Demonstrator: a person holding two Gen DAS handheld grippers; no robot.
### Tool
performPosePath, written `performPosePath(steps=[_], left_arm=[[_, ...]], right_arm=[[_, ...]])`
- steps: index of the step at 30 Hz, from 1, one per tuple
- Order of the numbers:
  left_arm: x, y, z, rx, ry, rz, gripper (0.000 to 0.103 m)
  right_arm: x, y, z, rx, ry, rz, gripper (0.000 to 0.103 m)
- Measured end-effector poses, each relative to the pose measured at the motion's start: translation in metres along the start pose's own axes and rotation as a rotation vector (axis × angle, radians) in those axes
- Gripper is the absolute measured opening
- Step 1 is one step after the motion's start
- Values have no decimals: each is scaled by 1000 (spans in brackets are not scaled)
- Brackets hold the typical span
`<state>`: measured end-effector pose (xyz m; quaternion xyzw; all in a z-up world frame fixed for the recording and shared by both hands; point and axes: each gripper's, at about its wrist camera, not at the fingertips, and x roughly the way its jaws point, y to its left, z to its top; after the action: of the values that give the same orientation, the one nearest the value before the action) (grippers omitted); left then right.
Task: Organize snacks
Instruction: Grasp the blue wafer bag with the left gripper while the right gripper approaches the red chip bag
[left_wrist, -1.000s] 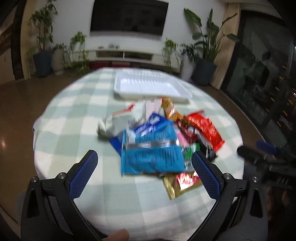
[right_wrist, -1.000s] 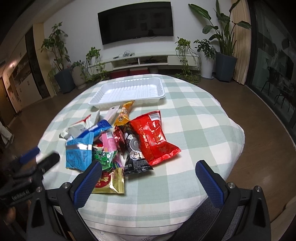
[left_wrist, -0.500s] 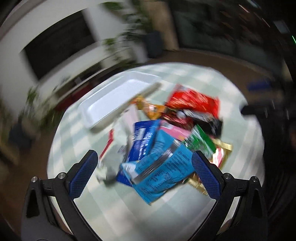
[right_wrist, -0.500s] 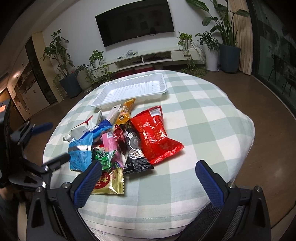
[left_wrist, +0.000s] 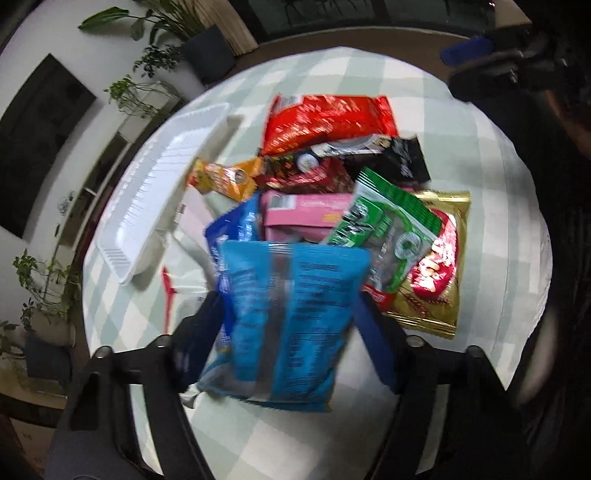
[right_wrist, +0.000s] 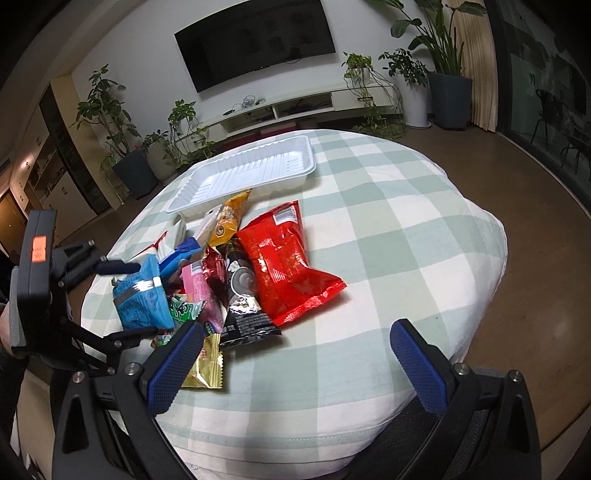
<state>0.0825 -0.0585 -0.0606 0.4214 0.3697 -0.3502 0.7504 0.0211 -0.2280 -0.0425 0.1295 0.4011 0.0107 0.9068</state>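
a round table (right_wrist: 388, 229) under a green-and-white checked cloth carried a heap of snack packets on its left half, and an empty white tray (right_wrist: 251, 171) sat by the far edge, one orange packet (right_wrist: 229, 218) overlapping its near rim.

your left gripper (left_wrist: 288, 314) was closing its jaws around the light blue packet (left_wrist: 291, 317) at the heap's near-left edge. the packet lay between the pads; through the blur, whether they already pressed on it could not be told. your right gripper (right_wrist: 295, 362) hung spread over the near edge of the table, holding nothing.

the blue packet looked light, soft and air-puffed, with slick film, so it would probably crumple and could slide out of a loose pinch. the flat crimped seam across its end, or the body squeezed gently across its width, seemed the safest hold; a hard squeeze might crush what was inside. it overlapped a green packet (left_wrist: 388, 236), a pink one (left_wrist: 303, 214) and a darker blue one (left_wrist: 236, 229), which could drag along when it lifted.

the right half of the table was bare cloth, giving open room. the path to the tray ran over the heap, so lifting well above it first looked wise. the gold packet (right_wrist: 207, 365) lay nearest the table's near edge and could be nudged off.
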Motion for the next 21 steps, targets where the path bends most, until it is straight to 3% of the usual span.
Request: performPosePath(steps=[3,13,21], left_arm=[[6,-1,-1,-5,10,-15,57],[-17,19,-15,-186,-36,-116,32],[-28,28,-29,-298,-72,-142,28]], right_arm=[[2,-1,0,7,6,8,103],[4,0,0,6,9,18,102],[4,2,4,-2,17,14,100]])
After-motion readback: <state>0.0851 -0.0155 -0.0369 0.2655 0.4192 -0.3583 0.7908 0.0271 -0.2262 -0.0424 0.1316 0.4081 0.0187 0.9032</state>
